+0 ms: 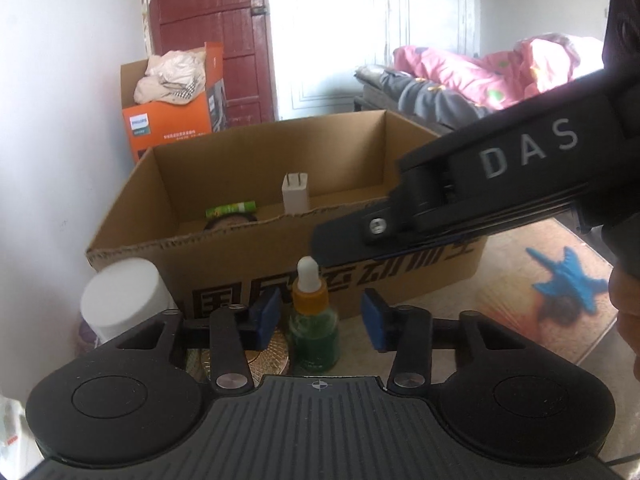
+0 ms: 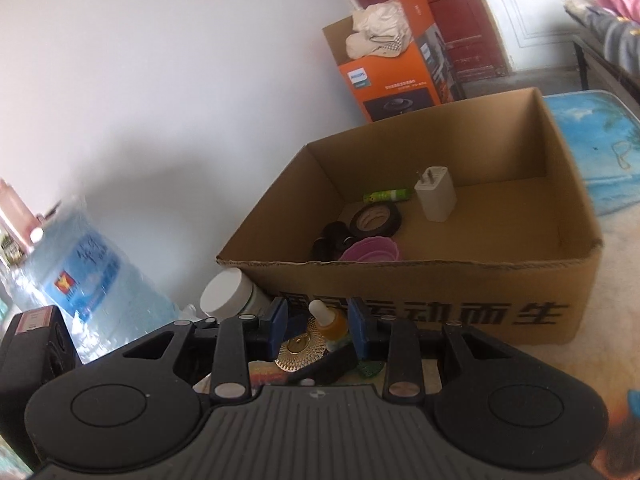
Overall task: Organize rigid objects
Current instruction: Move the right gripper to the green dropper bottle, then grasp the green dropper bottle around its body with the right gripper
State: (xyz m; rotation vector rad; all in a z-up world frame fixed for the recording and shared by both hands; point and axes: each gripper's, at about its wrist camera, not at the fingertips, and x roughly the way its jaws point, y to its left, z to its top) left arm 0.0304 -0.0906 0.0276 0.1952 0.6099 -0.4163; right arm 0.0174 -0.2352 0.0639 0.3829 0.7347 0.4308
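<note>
The cardboard box [image 2: 440, 280] had much free floor inside, and just before its near wall both tongs, left [image 1: 320, 316] and right [image 2: 318, 322], tipped down with jaws apart around the dropper bottle [image 1: 314, 320].

Orange appliance box [image 2: 394, 80] with cloth by the red door [image 1: 212, 36]; pink quilt [image 1: 492, 72]; blue water jug [image 2: 80, 276].

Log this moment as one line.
phase: approach | target: dropper bottle upright before cardboard box | left hand-held gripper: open, straddling bottle | right hand-held gripper: open, same bottle | in box: charger, tape roll
</note>
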